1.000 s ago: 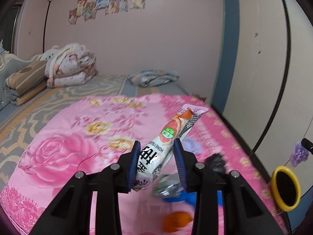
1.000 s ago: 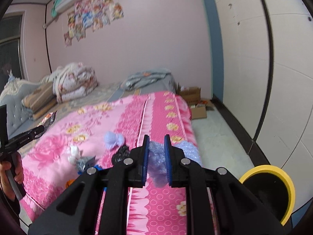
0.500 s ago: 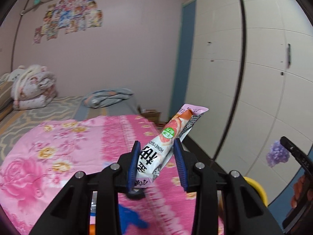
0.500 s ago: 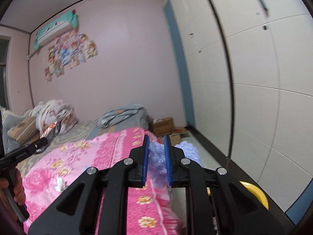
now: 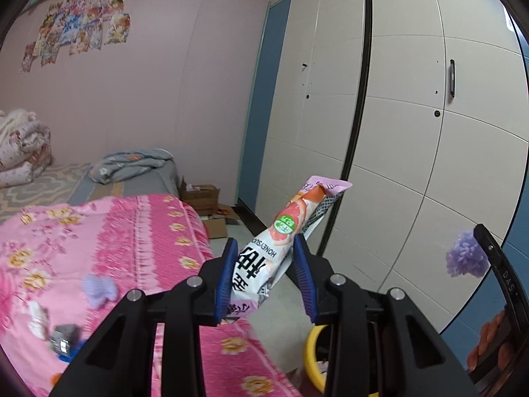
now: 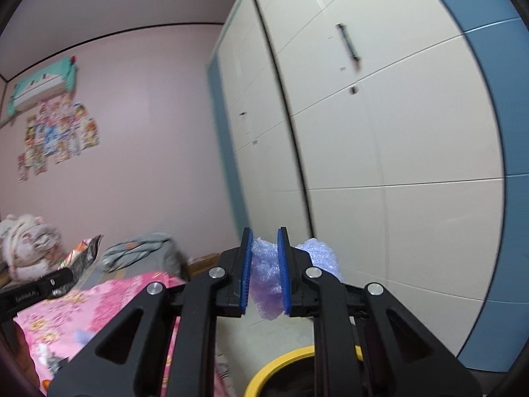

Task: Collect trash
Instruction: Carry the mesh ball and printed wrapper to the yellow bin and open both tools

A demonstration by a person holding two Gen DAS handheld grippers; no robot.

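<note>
Two grippers were up in the air beside the bed, one in each of the person's hands, and each had one piece of trash. The left gripper (image 5: 266, 276) had its blue pads pressed narrowly on a single long snack wrapper (image 5: 281, 241), white and pink with a grapefruit picture and a green label; the wrapper stuck up and away to the right, its crimped end toward the wardrobe (image 5: 413, 132). The right gripper (image 6: 265, 271) was pinched almost shut on one crumpled wad of pale purple bubble wrap (image 6: 264, 274), which bulged out past the right pad. In the left wrist view that same wad showed at the far right as a purple tuft at the tip of the other tool.

Below both grippers stood one bin with a yellow rim (image 6: 281, 360), on the floor between the bed and the wardrobe, mostly hidden behind the gripper frames.

On the pink floral bedspread (image 5: 132, 231) I counted about four loose bits left: one lilac scrap (image 5: 99, 289), one whitish piece (image 5: 36, 317), one dark wrapper (image 5: 64, 339) and something blue under it, too blurred to name. Further back lay one grey folded blanket (image 5: 132, 163) and a couple of cardboard boxes (image 5: 203, 195) on the floor.
</note>
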